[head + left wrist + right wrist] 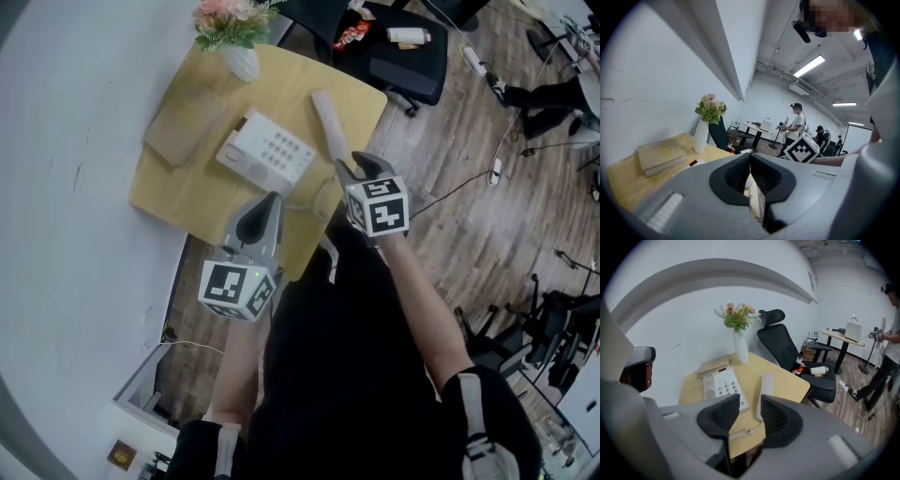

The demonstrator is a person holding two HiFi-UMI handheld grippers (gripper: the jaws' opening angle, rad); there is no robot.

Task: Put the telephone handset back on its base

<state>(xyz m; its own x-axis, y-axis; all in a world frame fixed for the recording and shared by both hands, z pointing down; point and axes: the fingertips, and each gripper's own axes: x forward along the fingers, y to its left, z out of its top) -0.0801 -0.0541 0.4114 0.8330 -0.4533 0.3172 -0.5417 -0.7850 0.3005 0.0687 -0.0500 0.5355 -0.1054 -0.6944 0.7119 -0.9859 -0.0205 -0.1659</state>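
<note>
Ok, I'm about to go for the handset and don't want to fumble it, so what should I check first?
1. Right gripper jaws apart, empty: ok.
2. Handset lies free on the table, right of the base: ok.
3. Cradle empty: ok.
4. Jaws round the handset: not ok, short of it.
5. Coiled cord free to follow: cannot tell.
6. Left gripper shut, clear of the base: ok.
</note>
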